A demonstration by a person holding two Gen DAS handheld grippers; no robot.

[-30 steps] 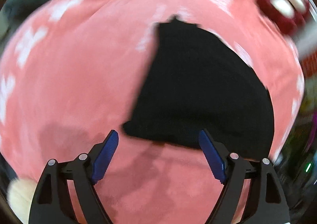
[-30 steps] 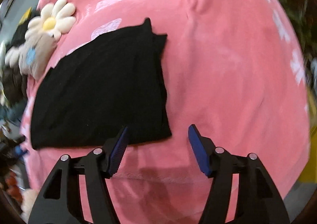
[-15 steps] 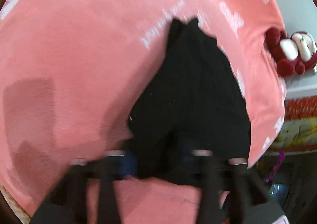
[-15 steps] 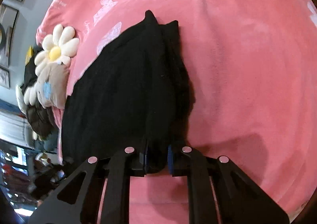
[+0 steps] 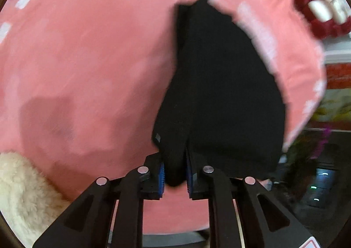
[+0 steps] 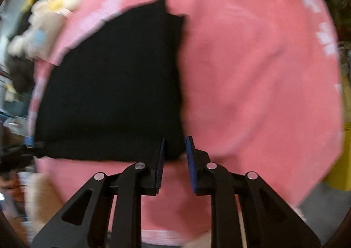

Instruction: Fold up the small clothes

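A small black garment (image 5: 221, 85) lies on a pink blanket (image 5: 87, 54), its near edge lifted. My left gripper (image 5: 174, 173) is shut on the garment's near left corner, with black cloth bunched between the blue pads. In the right wrist view the garment (image 6: 114, 85) spreads to the left. My right gripper (image 6: 174, 155) is shut on its near right corner, the pads a little apart with cloth between them. The left gripper's tip (image 6: 28, 141) shows at the garment's other near corner.
A daisy plush toy (image 6: 57, 4) lies at the blanket's far left in the right wrist view. A red and white plush (image 5: 322, 15) sits past the blanket's right edge. A cream fluffy thing (image 5: 24, 193) lies near left. The pink blanket (image 6: 252, 72) stretches bare to the right.
Both grippers were open above the garment's near edge a second ago. They have since shut on its two near corners and lifted that edge.
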